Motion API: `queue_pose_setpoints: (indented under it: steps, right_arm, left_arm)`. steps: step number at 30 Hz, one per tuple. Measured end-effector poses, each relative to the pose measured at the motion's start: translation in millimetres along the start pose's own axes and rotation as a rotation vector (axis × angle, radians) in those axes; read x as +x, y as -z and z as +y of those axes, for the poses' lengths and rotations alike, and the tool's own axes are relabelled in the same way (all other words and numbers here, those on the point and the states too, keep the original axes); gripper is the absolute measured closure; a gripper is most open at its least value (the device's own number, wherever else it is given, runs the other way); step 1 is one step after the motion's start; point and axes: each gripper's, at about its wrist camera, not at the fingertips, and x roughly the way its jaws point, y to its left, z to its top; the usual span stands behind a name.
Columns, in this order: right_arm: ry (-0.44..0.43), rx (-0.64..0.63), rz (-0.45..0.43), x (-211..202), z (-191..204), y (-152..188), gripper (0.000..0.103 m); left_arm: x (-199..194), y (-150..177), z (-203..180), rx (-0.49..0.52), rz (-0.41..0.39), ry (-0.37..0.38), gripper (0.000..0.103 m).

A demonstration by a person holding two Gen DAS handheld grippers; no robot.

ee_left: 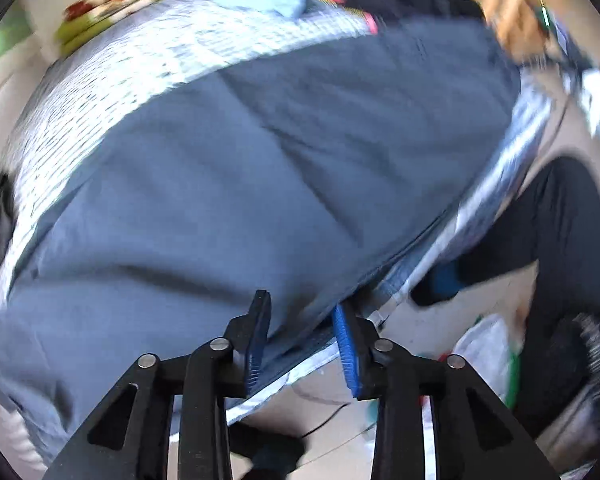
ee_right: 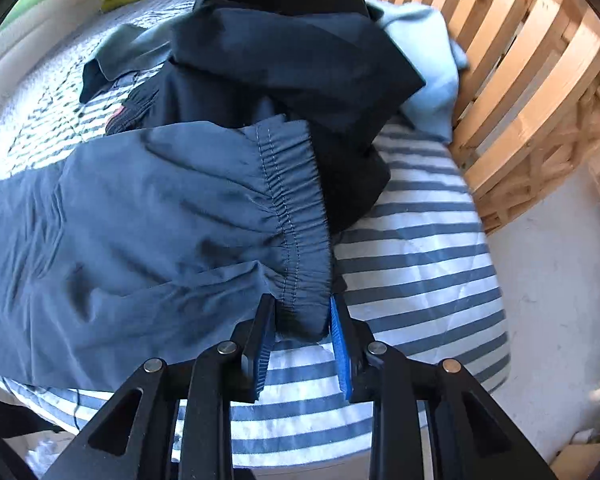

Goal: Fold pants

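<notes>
right gripper: jaws part-closed, pinching the near waistband corner of the slate-blue elastic-waist pants
left gripper: jaws part-open astride the pants' near edge, grip unclear
pants: flat on the blue-and-white striped bed
progress: early, spread out, no cross fold visible yet
</notes>
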Motion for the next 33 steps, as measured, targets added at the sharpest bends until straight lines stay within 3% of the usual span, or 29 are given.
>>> queue_pose_setpoints:
  steps: [3, 8, 11, 16, 18, 21, 25, 29, 30, 32, 33]
  right_arm:
    - [0.088, 0.029, -0.094, -32, -5, -1, 0.076]
    - [0.125, 0.013, -0.267, -94, 17, -9, 0.075]
    - [-0.02, -0.076, -0.31, -120, 62, -15, 0.074]
    - [-0.313, -0.383, -0.347, -146, 197, -3, 0.07]
    - [-0.43, -0.491, -0.332, -150, 252, 8, 0.067]
    - [-0.571, -0.672, -0.286, -149, 345, 38, 0.065]
    - [-0.652, -0.862, -0.282, -148, 438, 78, 0.064]
    - [-0.734, -0.944, -0.245, -151, 506, 107, 0.064]
    - [-0.753, -0.961, -0.233, -152, 516, 111, 0.064]
    - [-0.756, -1.016, -0.224, -151, 539, 118, 0.064]
    - [-0.746, -1.046, -0.226, -150, 550, 122, 0.063]
  left_arm:
    - [-36, 17, 34, -0.14, -0.097, -0.012, 0.056]
    - [-89, 72, 129, -0.431, -0.19, -0.164, 0.054]
    - [-122, 111, 195, -0.62, -0.22, -0.244, 0.051]
    - [-156, 179, 294, -0.859, -0.231, -0.346, 0.035]
    - [-154, 196, 323, -0.885, -0.215, -0.374, 0.031]
    - [-146, 211, 351, -0.906, -0.196, -0.329, 0.029]
    - [-116, 203, 360, -0.856, -0.146, -0.291, 0.028]
    - [-97, 187, 359, -0.827, -0.165, -0.26, 0.029]
    - [-93, 182, 357, -0.818, -0.164, -0.259, 0.032]
    - [-89, 177, 353, -0.792, -0.146, -0.263, 0.052]
    - [-87, 174, 354, -0.78, -0.13, -0.277, 0.071]
